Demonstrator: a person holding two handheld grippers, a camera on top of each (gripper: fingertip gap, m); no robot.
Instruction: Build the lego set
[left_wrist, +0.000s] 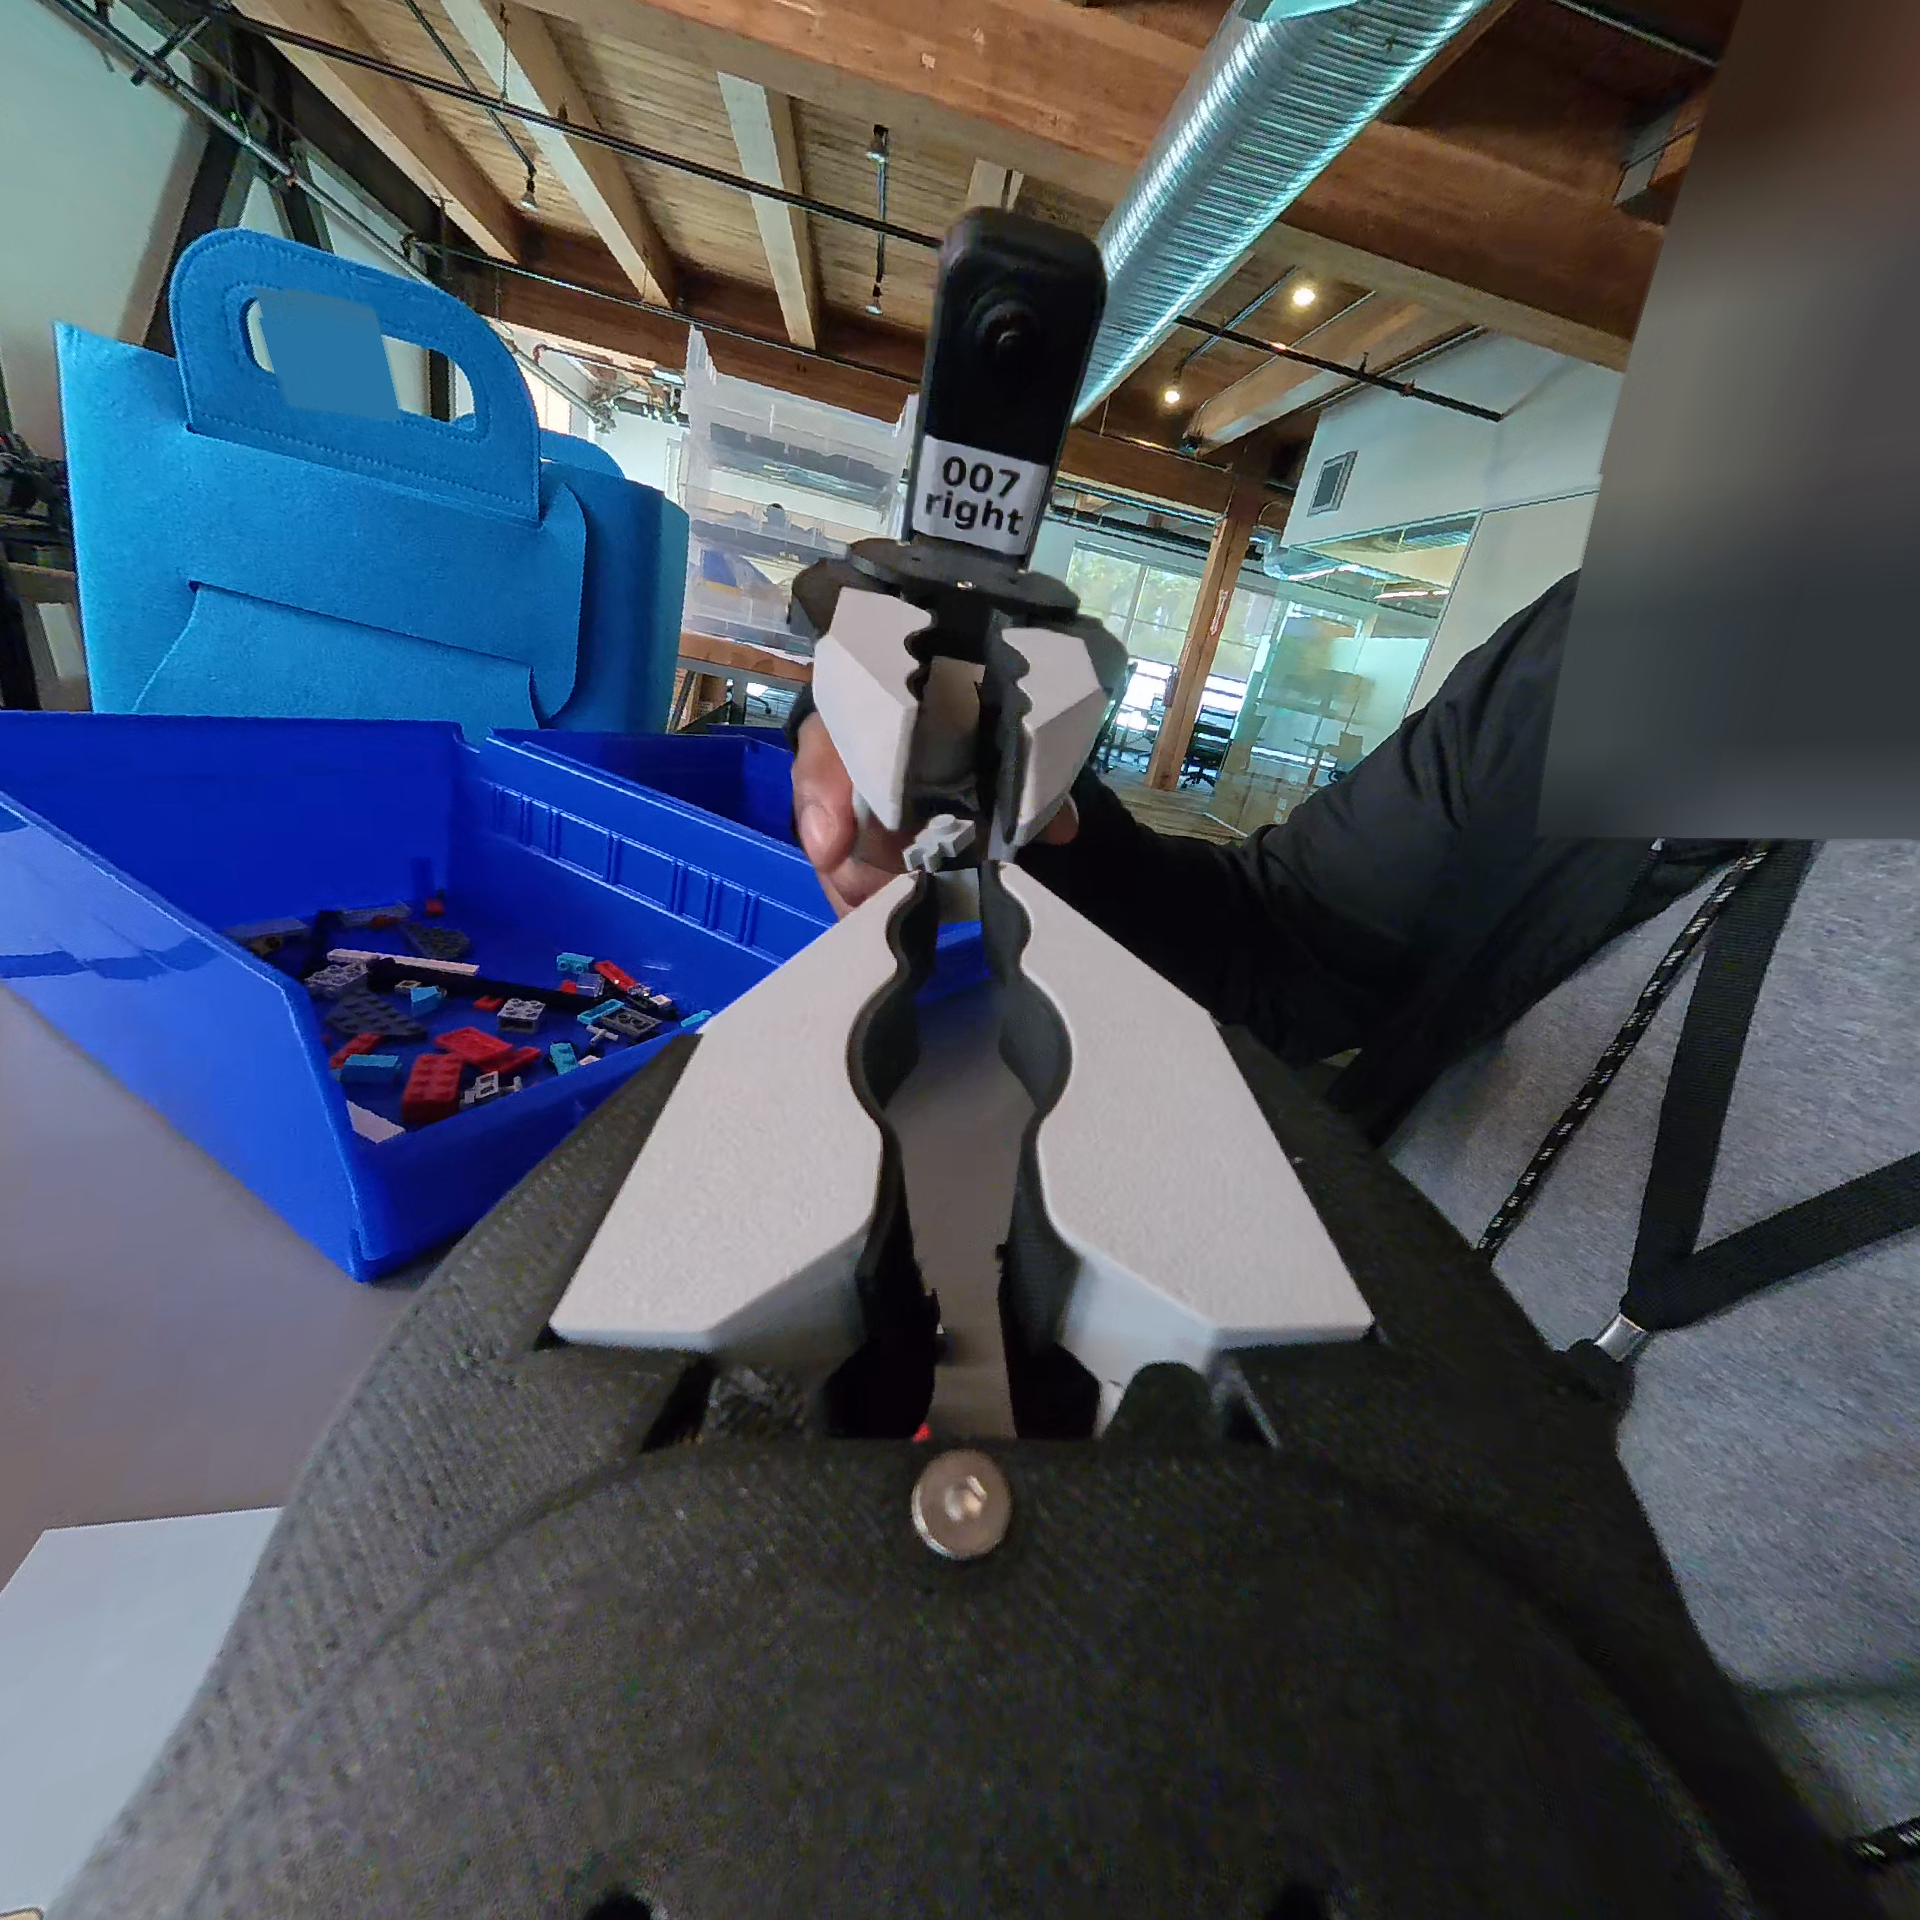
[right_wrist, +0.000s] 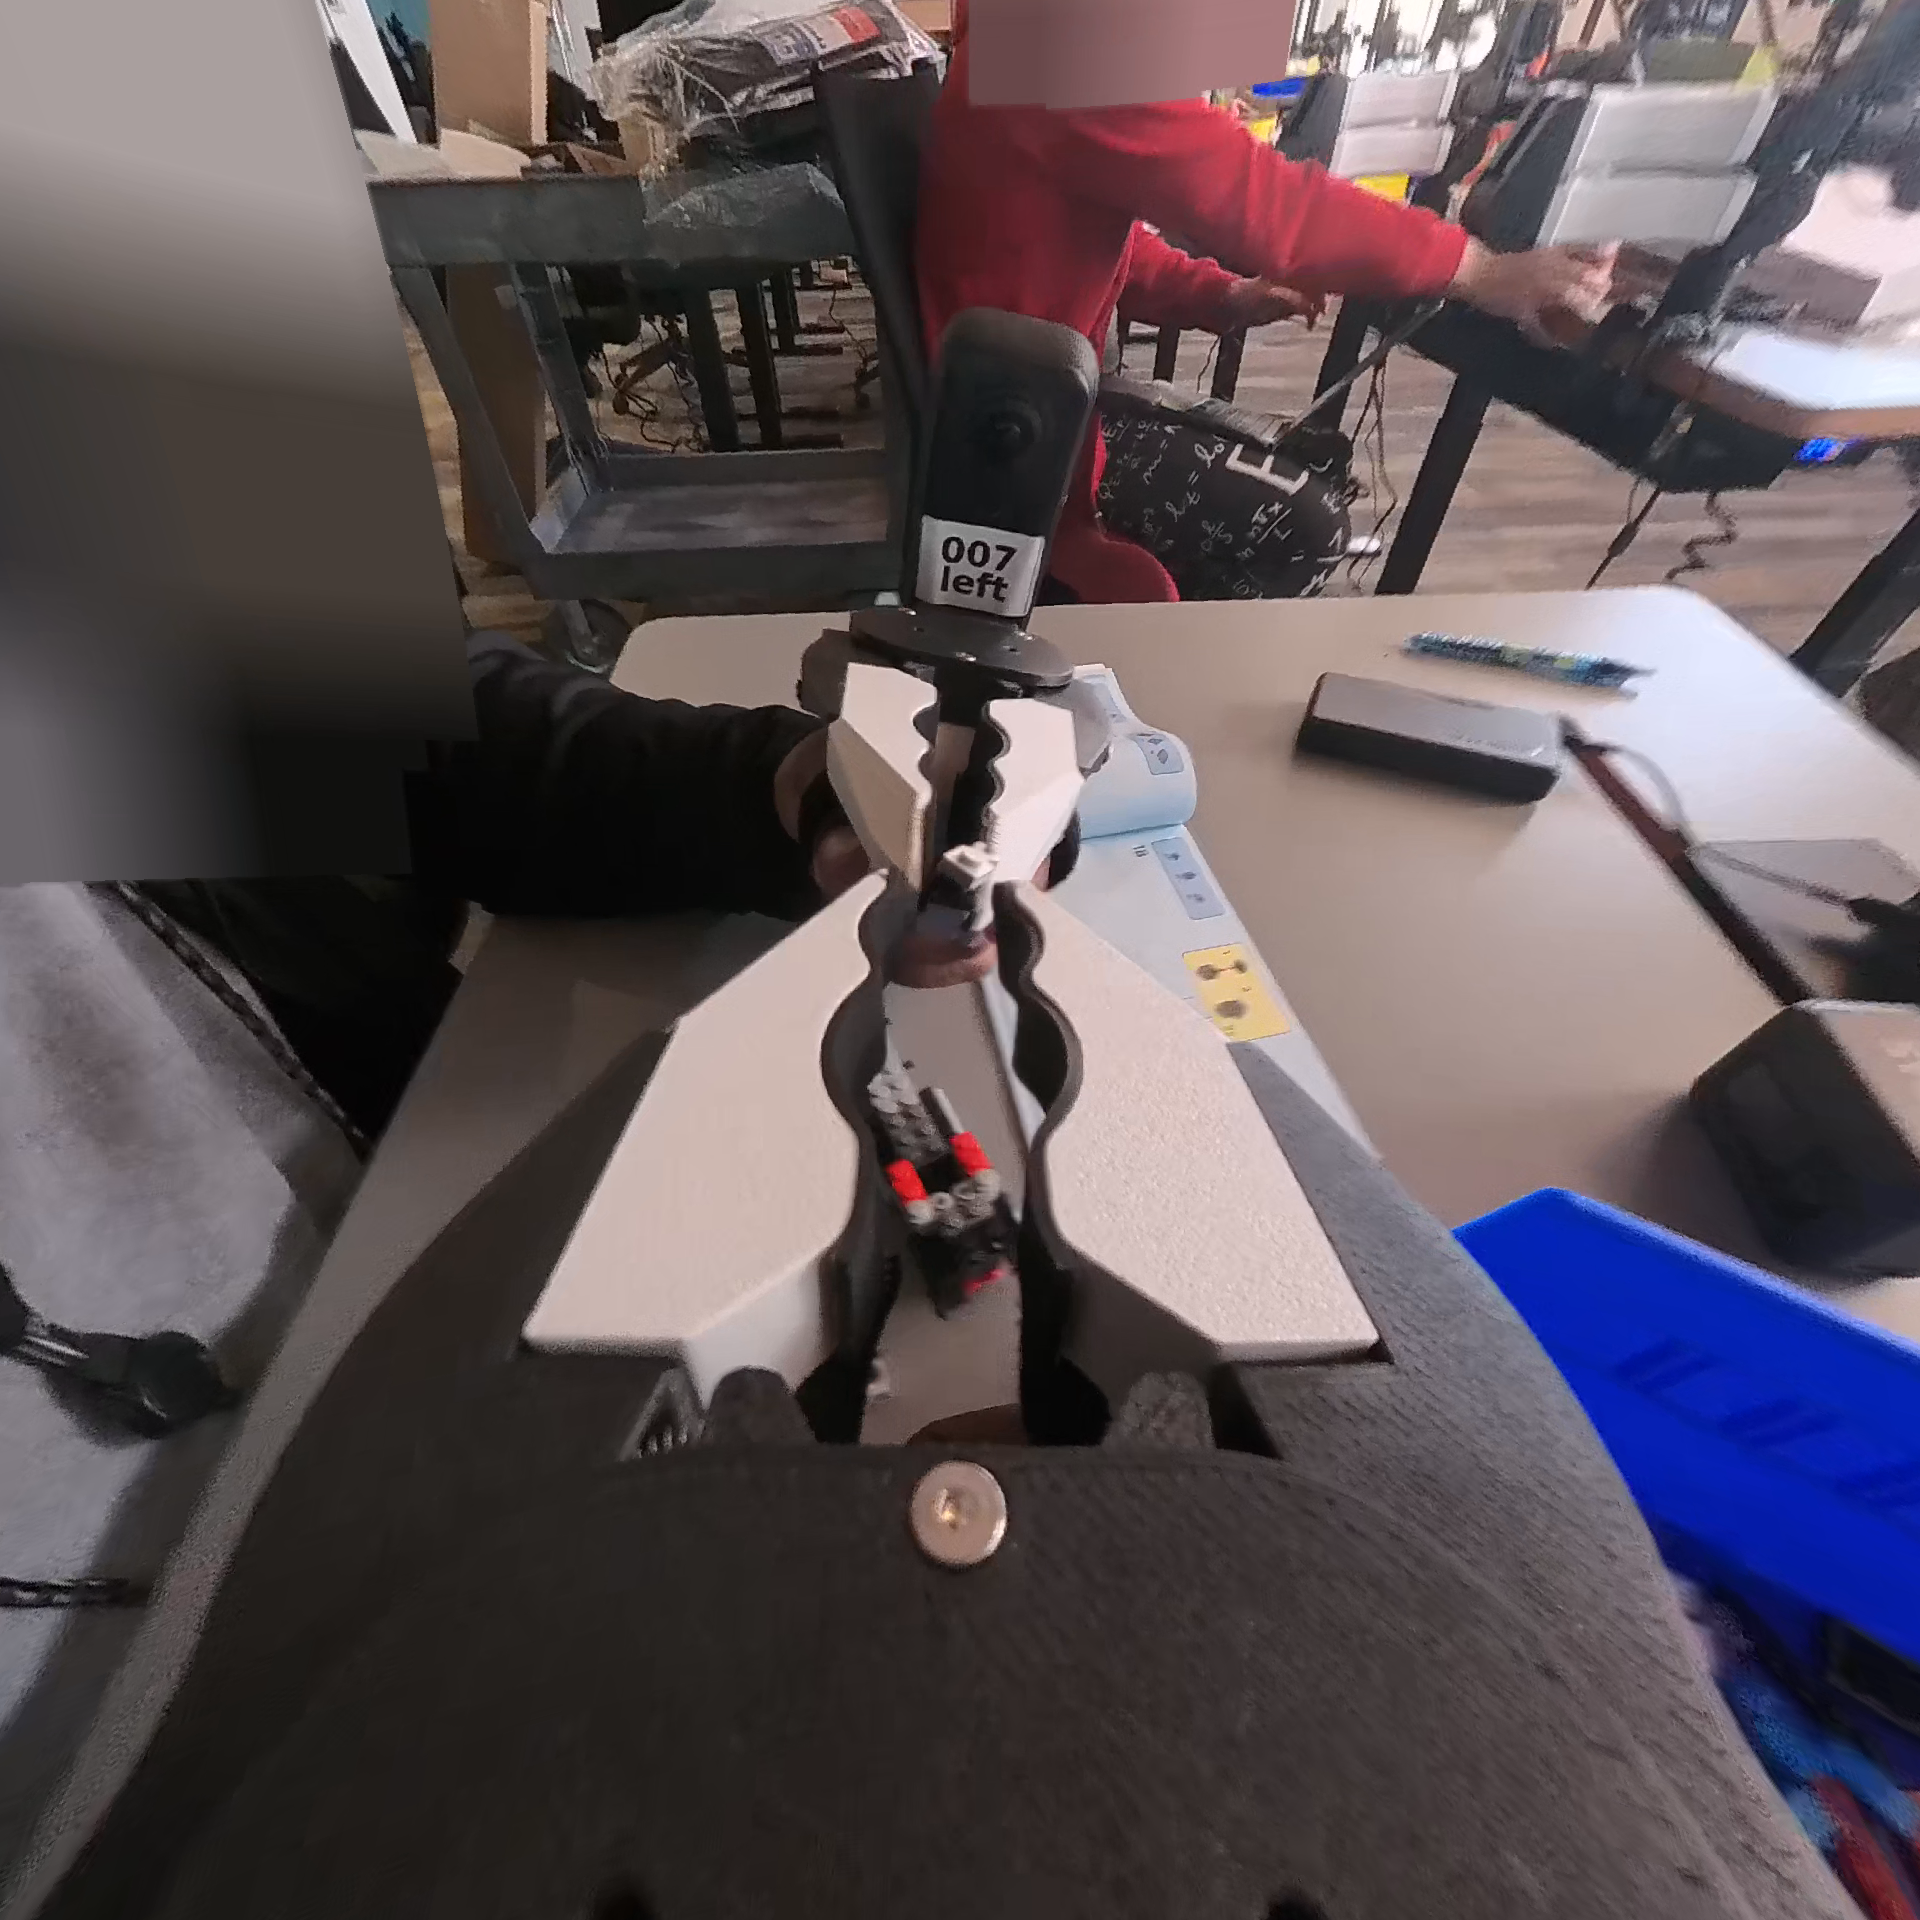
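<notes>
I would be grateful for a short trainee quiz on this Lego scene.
1. True or false: the bin is empty.
2. Where is the small grey piece? A: in the bin. B: where the tips of the left gripper and right gripper meet. C: on a booklet.
3. Fill in: seen between the right gripper's fingers, the part-built model lies on the ____.
Key: 1 false, it holds loose bricks; 2 B; 3 table.
</notes>
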